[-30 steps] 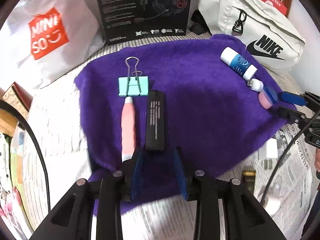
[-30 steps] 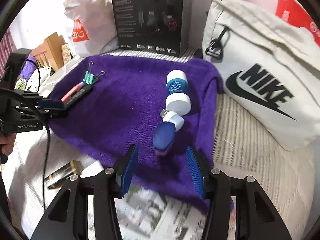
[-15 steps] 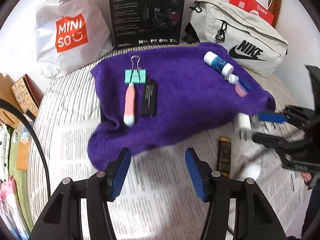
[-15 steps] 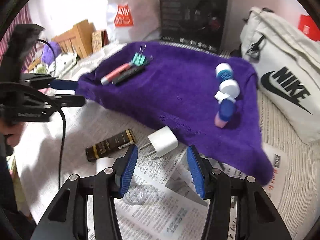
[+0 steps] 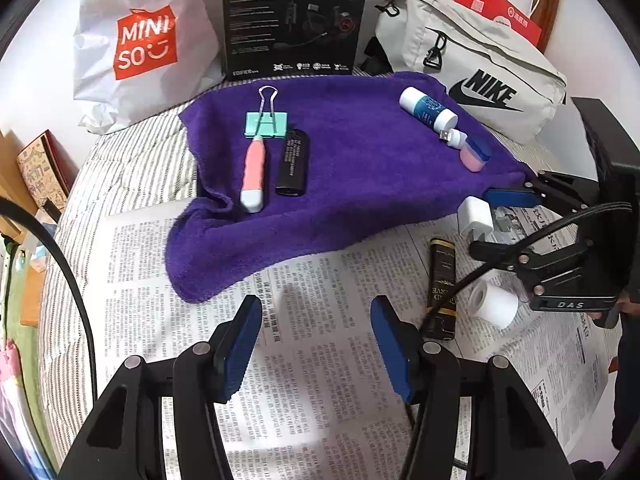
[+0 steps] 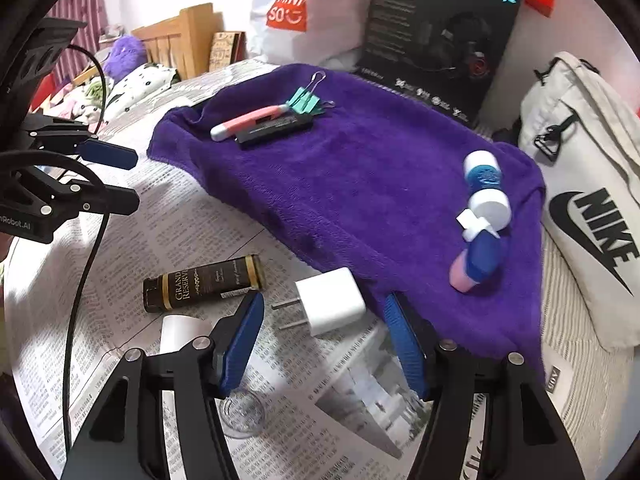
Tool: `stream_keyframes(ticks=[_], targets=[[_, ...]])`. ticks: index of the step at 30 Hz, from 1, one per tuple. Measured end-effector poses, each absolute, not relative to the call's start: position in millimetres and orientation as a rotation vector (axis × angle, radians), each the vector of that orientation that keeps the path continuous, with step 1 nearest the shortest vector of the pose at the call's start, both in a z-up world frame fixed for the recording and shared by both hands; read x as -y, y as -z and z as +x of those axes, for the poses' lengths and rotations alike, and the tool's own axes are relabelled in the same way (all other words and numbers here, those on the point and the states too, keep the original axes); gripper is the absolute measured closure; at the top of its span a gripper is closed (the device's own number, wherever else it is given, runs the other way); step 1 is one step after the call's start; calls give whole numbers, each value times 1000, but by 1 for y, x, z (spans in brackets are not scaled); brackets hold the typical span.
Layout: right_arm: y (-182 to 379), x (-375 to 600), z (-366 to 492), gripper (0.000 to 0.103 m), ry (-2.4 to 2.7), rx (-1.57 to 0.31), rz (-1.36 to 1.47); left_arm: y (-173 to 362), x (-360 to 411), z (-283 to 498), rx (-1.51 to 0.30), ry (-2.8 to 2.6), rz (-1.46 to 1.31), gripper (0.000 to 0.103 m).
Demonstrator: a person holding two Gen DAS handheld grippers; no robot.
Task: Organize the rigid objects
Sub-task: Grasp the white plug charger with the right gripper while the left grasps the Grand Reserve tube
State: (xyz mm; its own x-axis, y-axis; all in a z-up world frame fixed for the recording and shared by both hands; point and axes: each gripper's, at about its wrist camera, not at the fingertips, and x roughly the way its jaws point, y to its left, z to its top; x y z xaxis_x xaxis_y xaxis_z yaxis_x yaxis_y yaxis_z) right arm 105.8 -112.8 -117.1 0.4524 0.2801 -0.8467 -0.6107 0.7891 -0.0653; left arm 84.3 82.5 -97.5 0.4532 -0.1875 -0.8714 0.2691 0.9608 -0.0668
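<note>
Judging by the layout, six things are already set on the purple towel (image 5: 360, 184): one binder clip (image 5: 266, 124), one pink pen (image 5: 254, 172), one black stick (image 5: 293, 162) and three small items at its right edge. Three remain on the newspaper (image 5: 320, 360): one charger (image 6: 332, 300), one brown bottle (image 6: 204, 282), one white roll (image 5: 492, 304). Left gripper (image 5: 316, 348) and right gripper (image 6: 322, 344) fingers are parted and empty; the right pair has just been widening, the charger just ahead.
</note>
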Motion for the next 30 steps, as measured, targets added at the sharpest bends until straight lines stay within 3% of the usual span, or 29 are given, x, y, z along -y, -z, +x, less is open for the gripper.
stream_keyframes(ticks=[6,8,30], targets=[[126,111,106,43,-607,-959,-384,102,-80,84,-1077,288,96,48],[125,115,108,56,-600,-976,-349,103,-81,84,-1082,284,95,49],[121,139,99,56,-525,-1007,-253,101,-80,73,-1087,303,80,49]])
